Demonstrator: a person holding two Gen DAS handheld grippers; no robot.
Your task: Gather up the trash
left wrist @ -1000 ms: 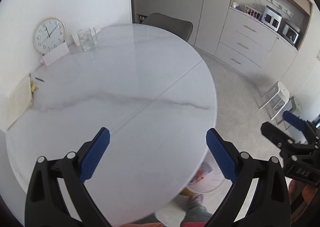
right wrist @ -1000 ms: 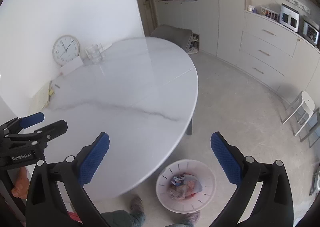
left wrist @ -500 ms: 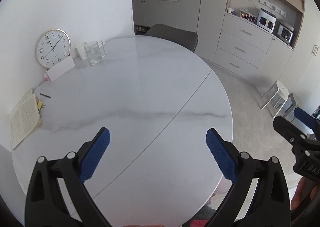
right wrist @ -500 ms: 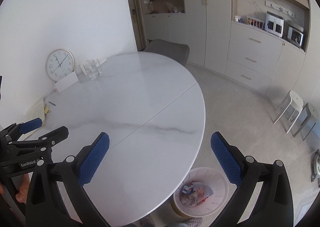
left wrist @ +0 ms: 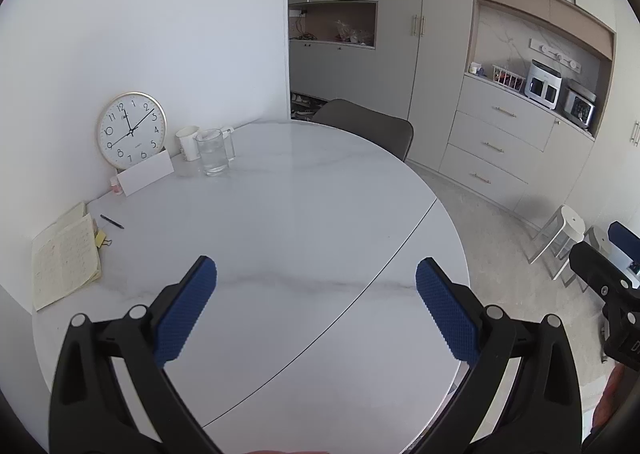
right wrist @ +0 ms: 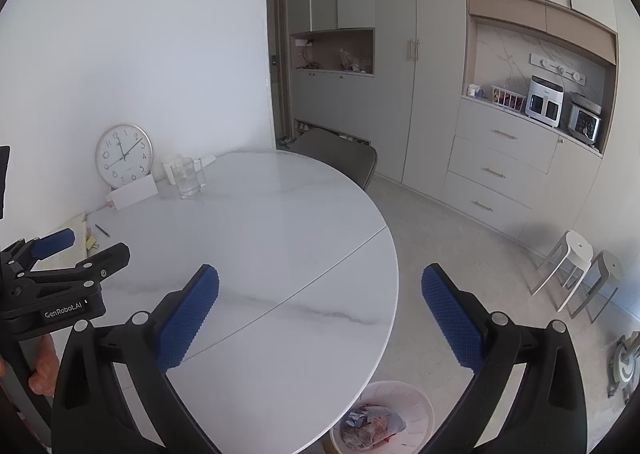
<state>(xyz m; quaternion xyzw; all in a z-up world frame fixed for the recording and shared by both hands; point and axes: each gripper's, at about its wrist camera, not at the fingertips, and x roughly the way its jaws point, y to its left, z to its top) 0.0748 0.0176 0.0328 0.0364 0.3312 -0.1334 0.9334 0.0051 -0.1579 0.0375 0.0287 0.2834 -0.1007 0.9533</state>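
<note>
both grippers spread, empty; trash [right wrist: 374,428] in bin [right wrist: 416,400].

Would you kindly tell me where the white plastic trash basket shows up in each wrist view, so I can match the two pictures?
Left wrist view: the white plastic trash basket is not in it; the round white marble table fills the lower frame.
Right wrist view: bottom centre-right, on the floor beside the table's near edge, holding crumpled wrappers.
Shared landmark: the round gold-rimmed wall clock, at the far left of the table.
</note>
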